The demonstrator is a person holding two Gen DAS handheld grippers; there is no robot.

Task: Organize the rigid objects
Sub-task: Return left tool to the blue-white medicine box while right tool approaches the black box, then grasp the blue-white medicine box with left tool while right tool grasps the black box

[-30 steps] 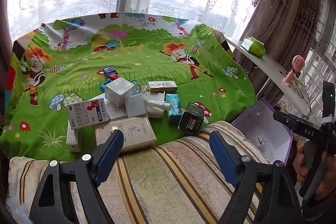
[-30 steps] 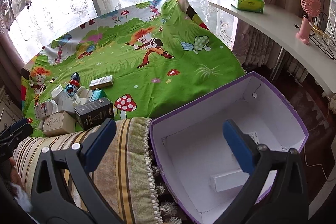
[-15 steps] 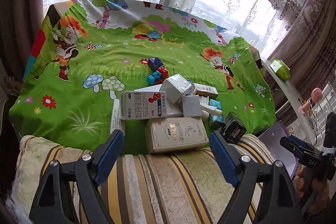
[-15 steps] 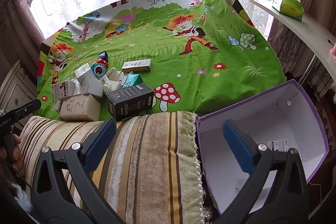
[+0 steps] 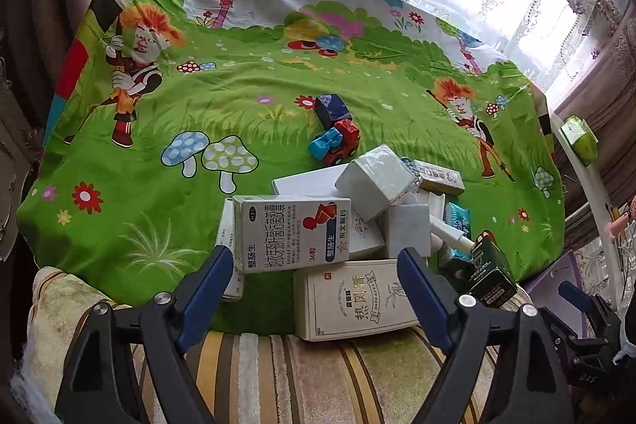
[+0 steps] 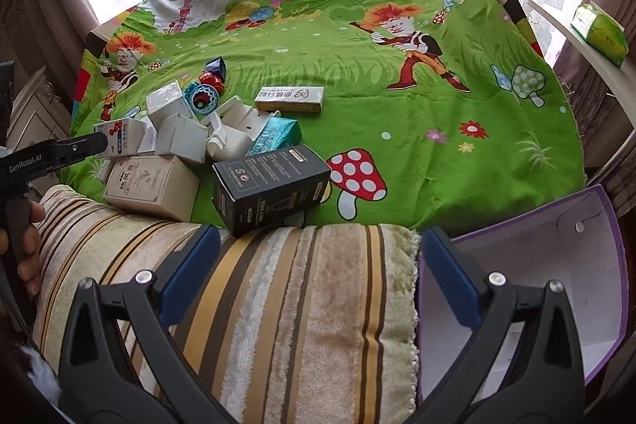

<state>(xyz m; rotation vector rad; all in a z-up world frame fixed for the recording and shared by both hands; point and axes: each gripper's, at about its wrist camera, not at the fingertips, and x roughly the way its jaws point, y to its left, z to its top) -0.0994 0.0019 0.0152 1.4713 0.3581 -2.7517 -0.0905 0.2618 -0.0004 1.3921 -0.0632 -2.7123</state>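
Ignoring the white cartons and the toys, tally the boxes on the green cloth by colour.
Black box: 1
Teal box: 1
Beige boxes: 2
Navy box: 1
Total: 5

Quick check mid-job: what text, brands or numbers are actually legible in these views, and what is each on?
"GenRobot.AI": on the left hand-held gripper, seen from the right wrist.
"整肠生", "36粒", "东北制药": on the white medicine box.
"热风膏", my best reading: on the cream box.
"DAS": on the right hand-held gripper, seen from the left wrist.
Black box, teal box and flat tan box: print too small to read.
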